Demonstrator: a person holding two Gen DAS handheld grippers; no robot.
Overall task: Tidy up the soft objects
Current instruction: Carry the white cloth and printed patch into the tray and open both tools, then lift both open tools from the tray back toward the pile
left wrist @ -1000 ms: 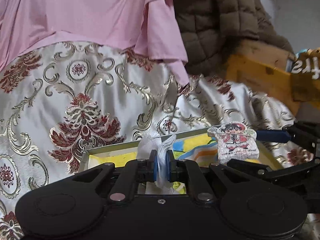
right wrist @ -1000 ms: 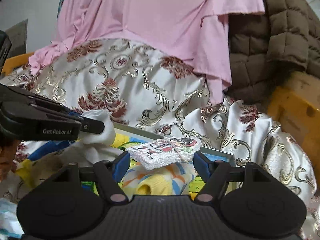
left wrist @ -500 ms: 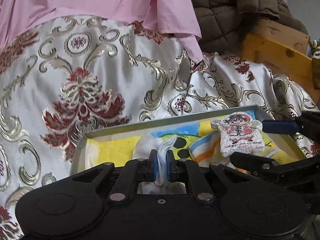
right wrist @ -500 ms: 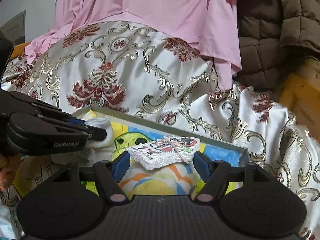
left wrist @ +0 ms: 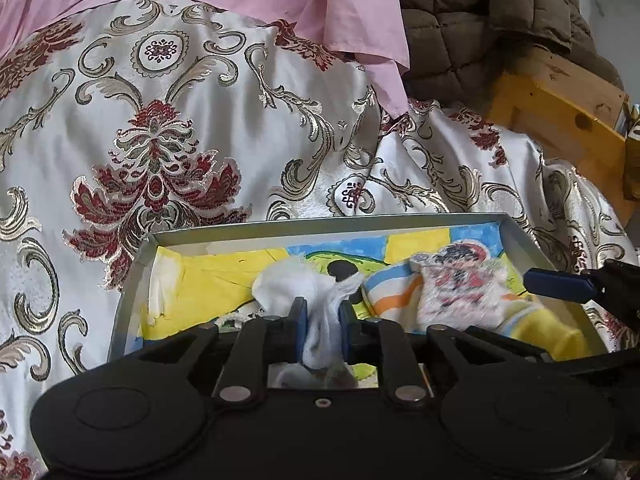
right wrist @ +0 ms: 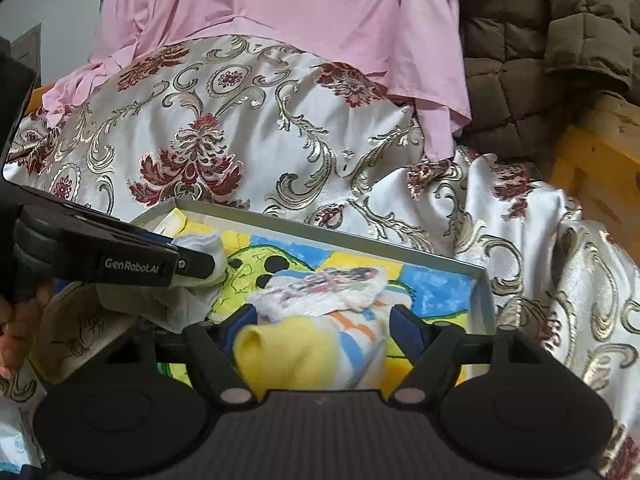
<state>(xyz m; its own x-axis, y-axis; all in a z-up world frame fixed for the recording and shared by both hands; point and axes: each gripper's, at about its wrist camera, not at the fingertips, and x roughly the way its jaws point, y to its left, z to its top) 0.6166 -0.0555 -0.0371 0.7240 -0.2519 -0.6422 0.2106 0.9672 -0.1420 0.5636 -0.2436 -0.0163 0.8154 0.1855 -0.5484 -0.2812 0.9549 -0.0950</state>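
My left gripper [left wrist: 323, 330] is shut on a white soft cloth [left wrist: 296, 286] over the left part of a shallow grey box [left wrist: 320, 227] lined with a colourful drawing. The same gripper and cloth [right wrist: 202, 248] show at the left of the right wrist view. A white printed cartoon towel [left wrist: 460, 280] lies blurred in the right part of the box, on a yellow striped sock [left wrist: 544, 330]. My right gripper [right wrist: 324, 322] is open, its fingers either side of the towel [right wrist: 324, 288] and sock [right wrist: 304, 354], the towel resting loose between them.
The box [right wrist: 360, 240] sits on a white satin bedcover with gold and red flowers [left wrist: 160, 152]. A pink sheet [right wrist: 320, 4] and a brown quilted jacket [right wrist: 540, 40] lie behind. A yellow wooden frame [left wrist: 560, 112] stands at the right.
Both grippers have lowered toward the box, which fills more of the view. The cartoon towel has dropped from between the right fingers onto the sock. The left gripper still holds the white cloth.
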